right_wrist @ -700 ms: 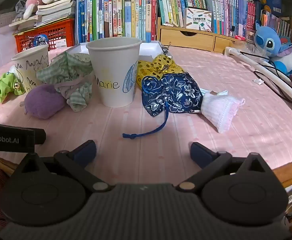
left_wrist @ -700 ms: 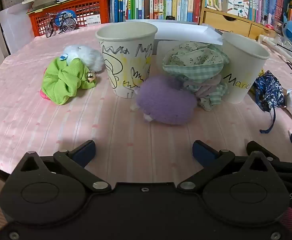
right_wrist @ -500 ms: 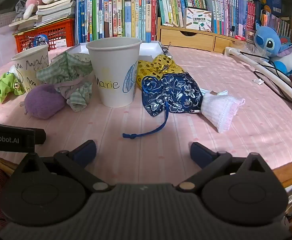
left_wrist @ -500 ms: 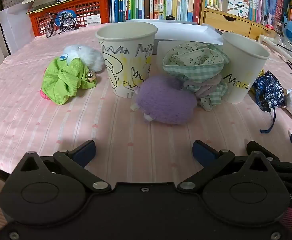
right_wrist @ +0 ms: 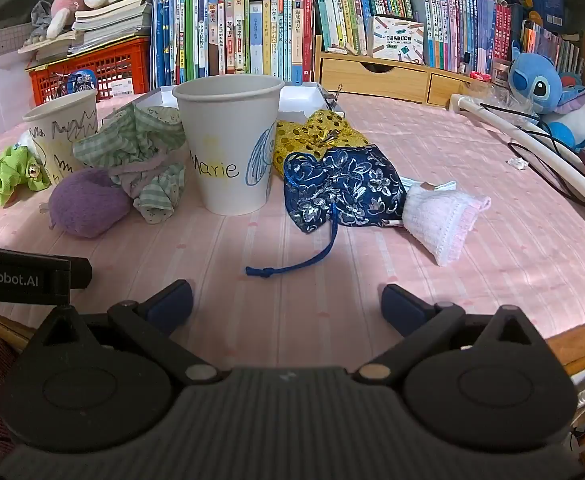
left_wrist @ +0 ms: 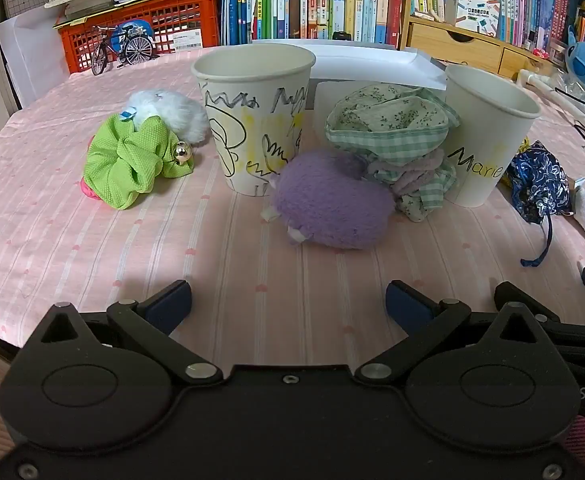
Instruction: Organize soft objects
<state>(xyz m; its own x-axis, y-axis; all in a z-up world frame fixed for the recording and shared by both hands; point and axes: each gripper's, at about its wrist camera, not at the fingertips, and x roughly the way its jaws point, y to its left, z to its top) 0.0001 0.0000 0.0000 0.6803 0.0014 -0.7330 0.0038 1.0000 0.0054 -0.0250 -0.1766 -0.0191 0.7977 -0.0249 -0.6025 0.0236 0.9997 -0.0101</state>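
Two paper cups stand on the pink tablecloth: a scribbled one (left_wrist: 252,120) and one marked "Marie" (right_wrist: 228,144). Between them lie a purple plush (left_wrist: 330,200) and a green checked cloth bundle (left_wrist: 392,128). Left of the scribbled cup are a green scrunchie (left_wrist: 128,164) and a white fluffy scrunchie (left_wrist: 172,110). Right of the "Marie" cup lie a navy drawstring pouch (right_wrist: 344,188), a gold sequin pouch (right_wrist: 312,134) and a white knit piece (right_wrist: 440,216). My left gripper (left_wrist: 288,306) is open near the table's front edge, short of the plush. My right gripper (right_wrist: 286,304) is open, nothing between its fingers, short of the pouch's cord.
A white tray (left_wrist: 356,62) lies behind the cups. At the back stand a row of books (right_wrist: 252,36), a red crate (left_wrist: 160,26), a toy bicycle (left_wrist: 122,46) and wooden drawers (right_wrist: 376,74). A blue plush (right_wrist: 552,104) and a white tube (right_wrist: 532,148) are at the right.
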